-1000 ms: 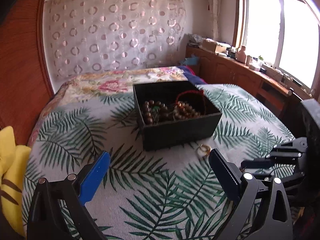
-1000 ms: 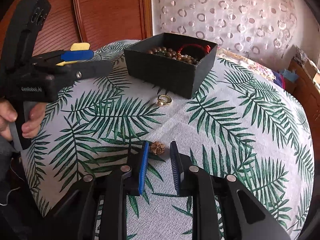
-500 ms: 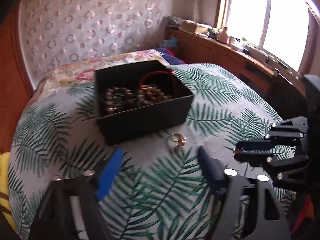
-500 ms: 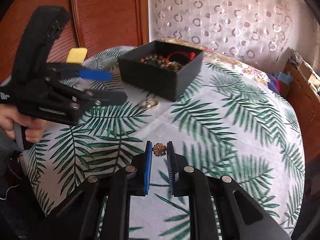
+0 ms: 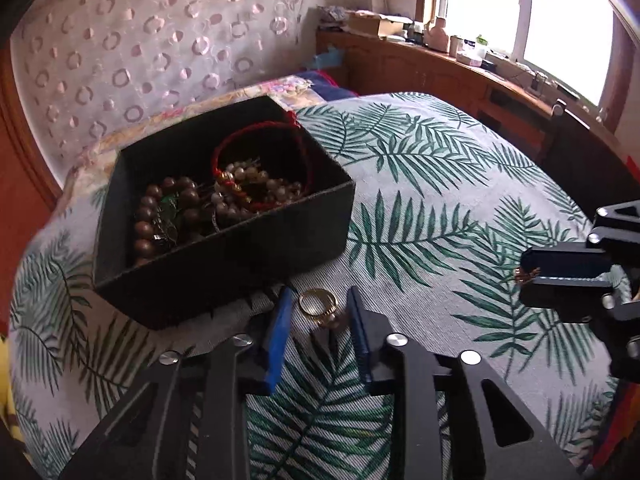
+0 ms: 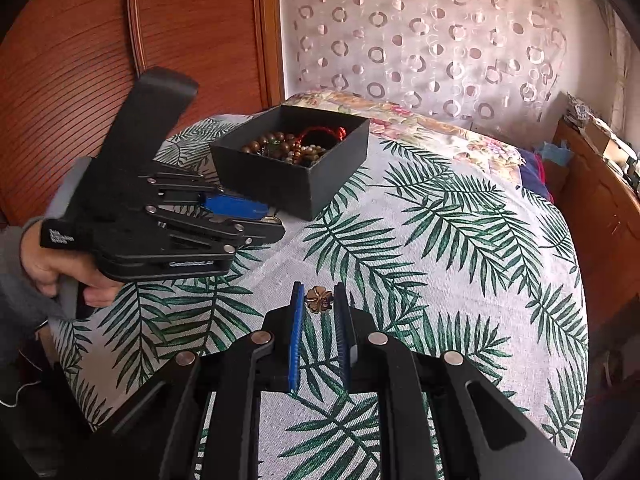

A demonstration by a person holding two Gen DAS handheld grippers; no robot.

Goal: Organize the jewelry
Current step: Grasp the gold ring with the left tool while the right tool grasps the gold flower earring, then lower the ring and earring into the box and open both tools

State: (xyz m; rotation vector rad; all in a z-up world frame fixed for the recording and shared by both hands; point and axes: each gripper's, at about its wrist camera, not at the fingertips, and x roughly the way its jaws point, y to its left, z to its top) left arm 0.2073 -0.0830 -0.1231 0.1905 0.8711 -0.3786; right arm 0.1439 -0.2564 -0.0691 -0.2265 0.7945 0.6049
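A gold ring lies on the leaf-print cloth just in front of the black box. My left gripper straddles the ring and its jaws are closing. A thin gap still shows on each side of the ring. The box holds brown bead bracelets and a red cord bracelet. My right gripper is shut on a small bronze flower-shaped piece. In the left wrist view that piece hangs pinched in the right gripper, clear of the cloth. The left gripper shows low beside the box.
The round table's palm-leaf cloth drops away at its edges. A wooden sideboard with clutter runs under the window at the right. A wooden panel stands behind the left. A person's hand grips the left tool.
The left gripper has come forward and down to the ring by the box, and its jaws have narrowed around it. The right gripper has closed on the flower piece and lifted it.
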